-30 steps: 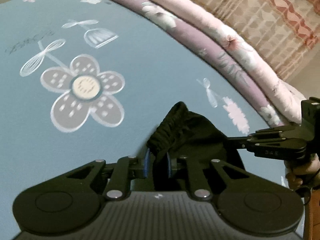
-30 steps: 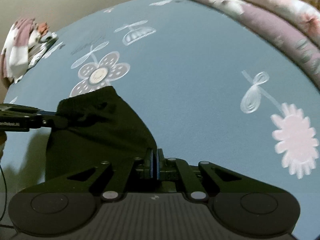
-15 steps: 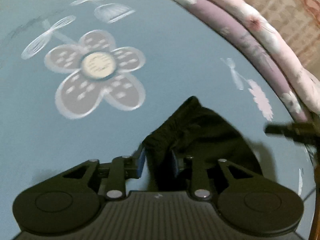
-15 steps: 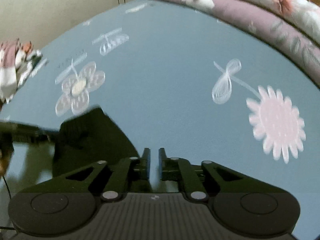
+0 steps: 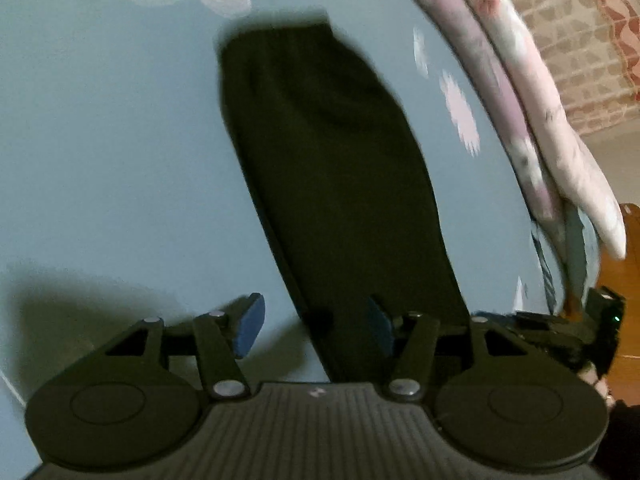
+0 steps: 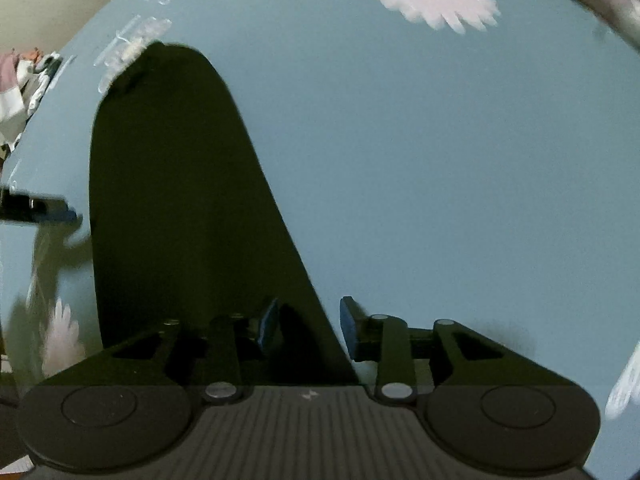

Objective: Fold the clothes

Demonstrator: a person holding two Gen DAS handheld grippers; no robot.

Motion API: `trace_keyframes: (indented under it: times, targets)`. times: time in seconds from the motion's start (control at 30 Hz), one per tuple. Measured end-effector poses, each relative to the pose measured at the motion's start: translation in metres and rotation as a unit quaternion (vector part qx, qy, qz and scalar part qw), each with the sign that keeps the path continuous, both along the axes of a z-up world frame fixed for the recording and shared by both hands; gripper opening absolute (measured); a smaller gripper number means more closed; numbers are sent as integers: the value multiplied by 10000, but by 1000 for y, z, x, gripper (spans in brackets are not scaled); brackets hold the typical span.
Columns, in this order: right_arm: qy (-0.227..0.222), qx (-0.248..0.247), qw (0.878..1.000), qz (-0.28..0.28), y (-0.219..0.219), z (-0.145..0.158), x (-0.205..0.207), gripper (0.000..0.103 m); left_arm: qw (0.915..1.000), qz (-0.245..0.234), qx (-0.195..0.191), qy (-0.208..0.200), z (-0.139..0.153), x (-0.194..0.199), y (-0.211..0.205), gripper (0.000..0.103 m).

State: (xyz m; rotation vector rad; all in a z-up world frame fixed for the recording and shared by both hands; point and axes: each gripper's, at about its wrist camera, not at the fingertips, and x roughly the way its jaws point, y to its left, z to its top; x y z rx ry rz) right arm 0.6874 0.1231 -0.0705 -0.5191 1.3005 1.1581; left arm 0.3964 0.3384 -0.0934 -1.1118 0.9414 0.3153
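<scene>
While both sets of jaws are opening, a black garment (image 5: 336,184) is seen laid out flat and long on a blue sheet (image 5: 112,152) printed with pale flowers. Its near end is framed by the left gripper (image 5: 314,322); the blue pads (image 5: 250,326) stand apart and are not pressed on the cloth, the left pad being over bare sheet. In the right wrist view the same garment (image 6: 176,208) is noted, its lower right corner lying between the spread fingers of the right gripper (image 6: 308,326), again ungripped. The left gripper's tip (image 6: 40,206) is caught at the frame's left edge, just beside the garment. Folded pink and mauve bedding (image 5: 532,112) is recorded along the sheet's far right edge. Both views are blurred.
</scene>
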Motion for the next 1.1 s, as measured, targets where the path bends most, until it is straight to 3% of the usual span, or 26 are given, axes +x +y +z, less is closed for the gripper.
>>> trace_keyframes:
  times: [0.1, 0.3, 0.37, 0.4, 0.43, 0.5, 0.53, 0.57, 0.63, 0.8, 0.93, 1.1]
  targets:
    - [219, 106, 9996, -132, -26, -7, 3, 40, 9994, -124, -276, 144, -17, 4, -34, 56]
    - [375, 295, 9985, 271, -28, -12, 0, 42, 10000, -81, -22, -50, -17, 10, -57, 73]
    - [285, 276, 9983, 421, -23, -12, -4, 38, 9999, -22, 56, -86, -17, 13, -60, 73]
    - [228, 251, 9983, 471, -21, -11, -5, 21, 9999, 16, 103, -97, -17, 13, -60, 73]
    - [177, 209, 9983, 523, -19, -11, -7, 9, 9998, 55, 150, -108, -16, 13, -61, 68]
    - [140, 218, 9982, 548, -16, -10, -11, 7, 9997, 121, 189, -97, -18, 14, -61, 36]
    - [72, 236, 9983, 532, -17, -8, -11, 5, 9999, 123, 93, -61, -22, 14, -63, 9]
    - [2, 252, 9984, 513, -18, -6, -12, 5, 9999, 146, 14, -10, -27, 17, -66, 4]
    - [-195, 282, 9987, 385, -20, 0, -11, 4, 9999, 145, 72, 0, -26, 18, -67, 2]
    - [-571, 328, 9976, 219, -23, 24, -2, 3, 9984, -122, 313, -460, -4, 29, -73, 0]
    - [-826, 288, 9962, 7, -25, 36, 11, 3, 9975, -93, 280, -641, 5, 46, -70, 0]
    - [-806, 294, 9957, -343, -23, 13, 19, 4, 9981, -147, 414, -421, -11, 58, -71, 0]
